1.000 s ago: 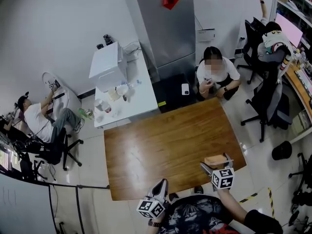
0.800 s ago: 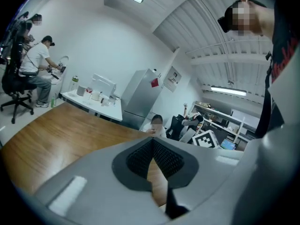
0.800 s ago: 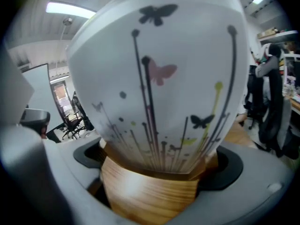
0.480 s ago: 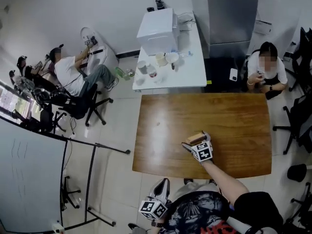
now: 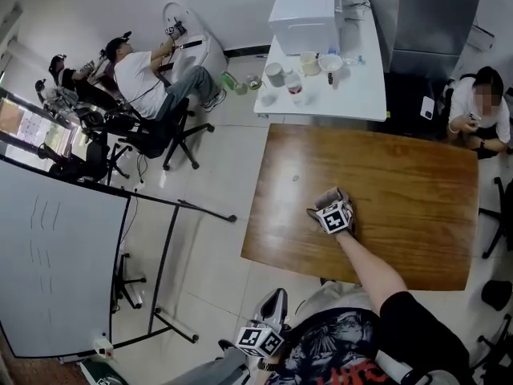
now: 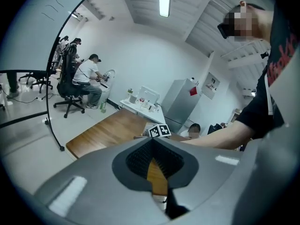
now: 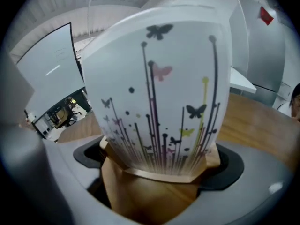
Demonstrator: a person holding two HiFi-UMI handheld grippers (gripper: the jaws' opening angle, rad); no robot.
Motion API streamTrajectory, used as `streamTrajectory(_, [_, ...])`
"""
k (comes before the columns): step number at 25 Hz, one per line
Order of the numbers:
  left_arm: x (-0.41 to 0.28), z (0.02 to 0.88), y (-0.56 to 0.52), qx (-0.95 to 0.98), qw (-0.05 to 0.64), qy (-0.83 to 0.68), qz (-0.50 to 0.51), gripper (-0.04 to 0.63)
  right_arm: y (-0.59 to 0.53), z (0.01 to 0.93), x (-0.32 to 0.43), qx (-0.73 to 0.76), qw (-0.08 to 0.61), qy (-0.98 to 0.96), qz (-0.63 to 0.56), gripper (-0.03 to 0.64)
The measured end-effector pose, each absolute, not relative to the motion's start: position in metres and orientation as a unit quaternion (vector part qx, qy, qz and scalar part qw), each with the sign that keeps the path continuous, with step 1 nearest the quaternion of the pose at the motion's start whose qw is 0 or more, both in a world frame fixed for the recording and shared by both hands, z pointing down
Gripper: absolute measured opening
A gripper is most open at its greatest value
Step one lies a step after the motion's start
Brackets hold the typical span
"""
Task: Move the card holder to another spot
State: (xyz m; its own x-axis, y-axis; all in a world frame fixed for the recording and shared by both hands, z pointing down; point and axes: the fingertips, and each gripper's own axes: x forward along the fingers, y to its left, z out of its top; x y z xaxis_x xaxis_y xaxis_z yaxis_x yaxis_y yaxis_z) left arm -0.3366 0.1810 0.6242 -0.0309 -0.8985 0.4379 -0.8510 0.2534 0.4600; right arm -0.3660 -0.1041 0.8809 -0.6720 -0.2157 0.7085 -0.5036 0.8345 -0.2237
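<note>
The card holder (image 7: 140,191) is a wooden base carrying a white card (image 7: 159,93) printed with butterflies and thin stems. It fills the right gripper view, gripped between both jaws. In the head view my right gripper (image 5: 329,205) is shut on the card holder (image 5: 328,198) over the left part of the wooden table (image 5: 401,175), a little in from its left edge. My left gripper (image 5: 271,301) hangs below the table's near edge, by the person's body. Its jaws (image 6: 152,146) are shut, with nothing between them.
A white side table (image 5: 357,95) with cups and a white box (image 5: 304,10) stands behind the wooden table, beside a grey fridge (image 5: 433,14). One person crouches at the far right (image 5: 481,107), another sits far left (image 5: 144,79). A whiteboard on a stand (image 5: 56,263) is at left.
My right gripper has carried the card holder from the table's near right corner leftward across the table. The head view has swung left. The left gripper has stayed low by the body.
</note>
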Motion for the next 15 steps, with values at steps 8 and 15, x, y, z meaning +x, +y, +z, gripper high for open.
streamTrajectory(8, [-0.317,0.619,0.113,0.682,0.312,-0.659,-0.048,0.0,-0.086,0.778,-0.233,0.28,0.221,-0.912,0.204,0.516])
streamTrajectory(15, [-0.252,0.613,0.048,0.761,0.304,-0.571,-0.052,0.0,-0.054,0.683,-0.034,0.441,0.117,-0.855,0.246,0.251])
